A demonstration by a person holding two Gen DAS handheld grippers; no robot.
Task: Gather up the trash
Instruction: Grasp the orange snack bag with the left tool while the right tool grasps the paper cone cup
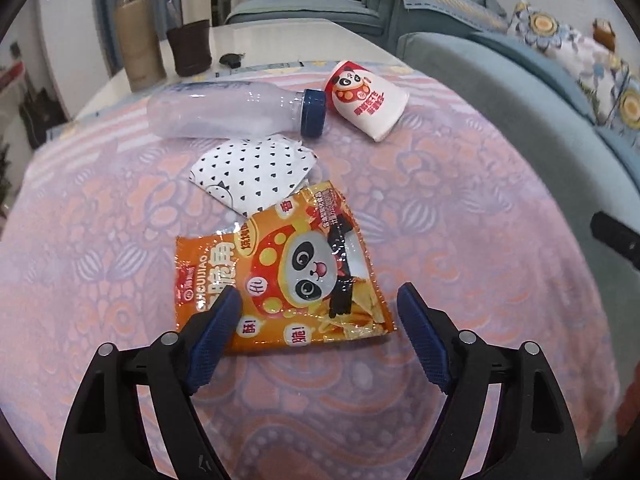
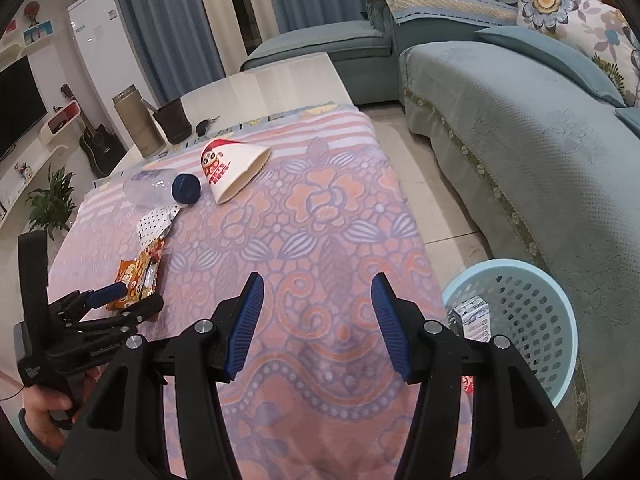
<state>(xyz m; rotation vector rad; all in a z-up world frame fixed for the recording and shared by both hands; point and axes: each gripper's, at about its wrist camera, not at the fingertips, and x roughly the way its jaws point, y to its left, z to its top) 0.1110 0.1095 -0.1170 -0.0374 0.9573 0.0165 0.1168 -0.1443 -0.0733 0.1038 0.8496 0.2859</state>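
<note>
Mostly left to do: one carton (image 2: pixel 474 316) already in basket (image 2: pixel 560 344), while bag (image 1: pixel 280 272), wrapper (image 1: pixel 252 172), bottle (image 1: pixel 224 110) and cup (image 1: pixel 366 98) lie on bench (image 1: pixel 460 240) away from basket, left claw (image 1: pixel 320 312) wide around bag, right claw (image 2: pixel 318 324) wide, empty.

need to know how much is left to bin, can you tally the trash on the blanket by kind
snack bags: 1, the orange panda bag
plastic bottles: 1, clear with a blue cap
paper cups: 1, on its side
dotted paper wrappers: 1, white with black dots
total: 4

One small carton already sits in the blue basket.
</note>
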